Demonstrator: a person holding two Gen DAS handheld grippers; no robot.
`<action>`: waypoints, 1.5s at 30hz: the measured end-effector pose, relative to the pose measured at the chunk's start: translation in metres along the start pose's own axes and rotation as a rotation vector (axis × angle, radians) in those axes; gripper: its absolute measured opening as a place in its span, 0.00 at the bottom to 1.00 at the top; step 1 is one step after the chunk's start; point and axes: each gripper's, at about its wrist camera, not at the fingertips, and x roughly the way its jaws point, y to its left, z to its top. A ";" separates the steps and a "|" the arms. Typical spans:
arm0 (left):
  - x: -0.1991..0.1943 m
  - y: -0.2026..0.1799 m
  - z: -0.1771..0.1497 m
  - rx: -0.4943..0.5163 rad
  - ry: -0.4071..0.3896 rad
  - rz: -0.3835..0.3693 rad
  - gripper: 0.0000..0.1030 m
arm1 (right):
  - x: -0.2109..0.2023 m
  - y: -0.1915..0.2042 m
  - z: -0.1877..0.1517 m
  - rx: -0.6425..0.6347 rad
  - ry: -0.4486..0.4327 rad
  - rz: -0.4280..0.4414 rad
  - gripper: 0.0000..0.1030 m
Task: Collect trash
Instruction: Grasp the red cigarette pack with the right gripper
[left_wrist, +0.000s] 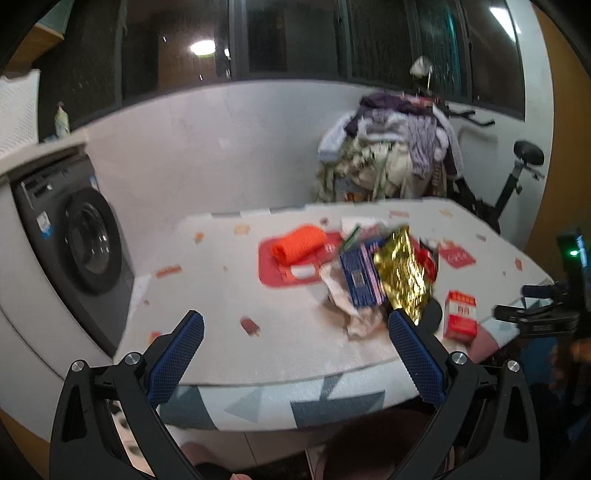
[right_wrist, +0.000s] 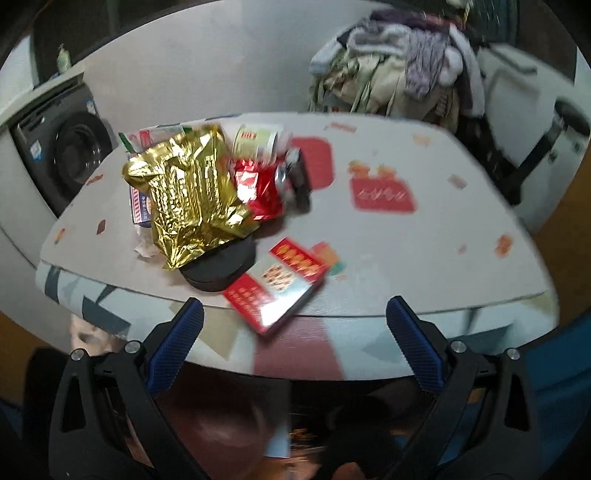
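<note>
Above the table's (right_wrist: 406, 258) near edge, left tool (left_wrist: 295, 321) and right tool (right_wrist: 294, 308) both spread wide, empty.

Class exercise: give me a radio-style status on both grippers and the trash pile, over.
Left gripper open, empty, short of the table. Right gripper open, empty, facing the red box at the table's near edge. Gold foil bag tops the pile; nothing blocking.

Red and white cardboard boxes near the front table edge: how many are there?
1. The red and white cardboard box lies at the front table edge, beside the black round lid. Others may hide under the crumpled gold foil bag.
</note>
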 end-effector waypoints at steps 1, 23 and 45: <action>0.006 -0.001 -0.001 0.000 0.021 0.006 0.95 | 0.010 0.002 0.000 0.015 0.012 -0.007 0.95; 0.049 0.011 -0.009 -0.094 0.094 -0.044 0.81 | 0.078 -0.016 0.026 0.219 0.106 -0.041 0.64; 0.073 -0.011 -0.016 -0.132 0.175 -0.187 0.66 | 0.061 -0.023 0.011 0.166 0.107 -0.092 0.59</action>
